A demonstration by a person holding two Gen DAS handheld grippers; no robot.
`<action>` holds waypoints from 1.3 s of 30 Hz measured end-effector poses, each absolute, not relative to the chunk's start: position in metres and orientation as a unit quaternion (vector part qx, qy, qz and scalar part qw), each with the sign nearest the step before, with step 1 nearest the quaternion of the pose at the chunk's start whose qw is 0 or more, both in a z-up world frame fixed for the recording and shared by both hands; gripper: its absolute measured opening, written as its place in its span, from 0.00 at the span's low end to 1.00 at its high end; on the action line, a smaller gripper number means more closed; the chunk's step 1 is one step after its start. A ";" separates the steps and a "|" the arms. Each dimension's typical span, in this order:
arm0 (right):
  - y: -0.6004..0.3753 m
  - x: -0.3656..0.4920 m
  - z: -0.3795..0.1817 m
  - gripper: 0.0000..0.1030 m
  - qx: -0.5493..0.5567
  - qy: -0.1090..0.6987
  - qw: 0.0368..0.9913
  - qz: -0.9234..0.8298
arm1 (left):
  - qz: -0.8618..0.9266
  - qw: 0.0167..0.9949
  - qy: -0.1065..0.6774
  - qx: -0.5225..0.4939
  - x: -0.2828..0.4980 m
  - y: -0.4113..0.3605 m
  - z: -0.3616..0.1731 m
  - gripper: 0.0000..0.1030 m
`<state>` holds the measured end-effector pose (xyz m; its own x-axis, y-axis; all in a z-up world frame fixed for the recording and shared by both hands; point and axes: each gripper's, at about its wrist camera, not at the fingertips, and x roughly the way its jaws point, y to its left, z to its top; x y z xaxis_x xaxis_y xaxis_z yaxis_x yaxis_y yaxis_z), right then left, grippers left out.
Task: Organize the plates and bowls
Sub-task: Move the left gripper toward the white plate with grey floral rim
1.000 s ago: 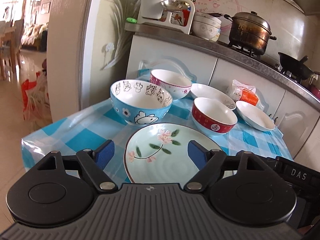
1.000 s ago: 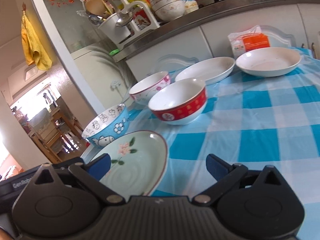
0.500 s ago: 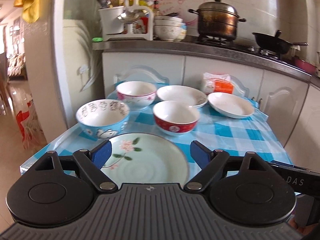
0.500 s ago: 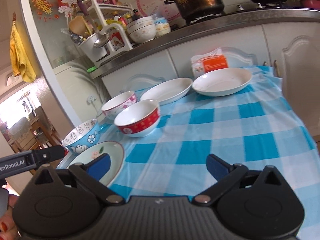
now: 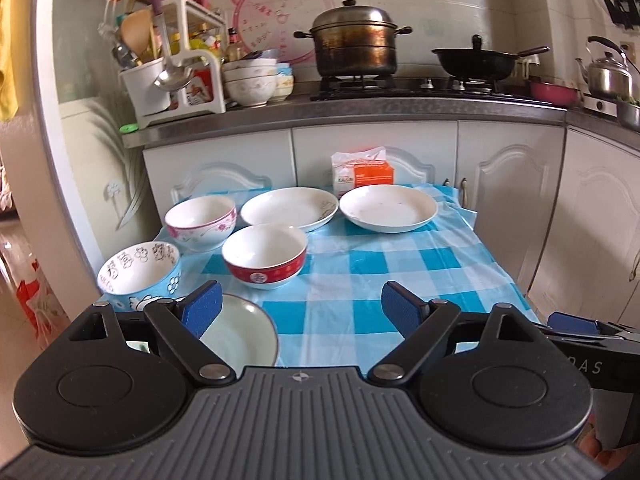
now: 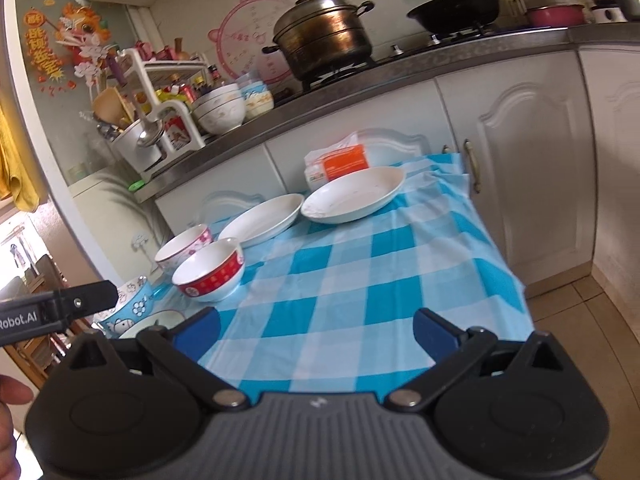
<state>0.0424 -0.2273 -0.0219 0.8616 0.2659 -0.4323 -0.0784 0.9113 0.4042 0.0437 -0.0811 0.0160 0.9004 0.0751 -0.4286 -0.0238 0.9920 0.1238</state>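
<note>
Both jaws wide, holding nothing: left gripper (image 5: 298, 300) above green plate (image 5: 240, 332) at near table edge, right gripper (image 6: 316, 326) over bare cloth. Bowls left, two white plates (image 5: 290, 208) far. You should approach plate rim low, level, pinch firmly.

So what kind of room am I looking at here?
Most likely a home kitchen: a steamer pot and wok sit on a gas stove, and bowls and plates cover a checked tablecloth.
</note>
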 end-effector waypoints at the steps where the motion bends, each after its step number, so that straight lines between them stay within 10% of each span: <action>1: -0.231 0.039 -0.021 0.99 0.191 0.244 0.947 0.087 | 0.023 0.973 0.219 0.062 0.042 -0.086 0.017 1.00; 39: -0.366 0.004 -0.073 0.99 0.264 0.261 0.925 -0.076 | -0.071 0.954 0.270 0.113 0.128 -0.167 -0.020 1.00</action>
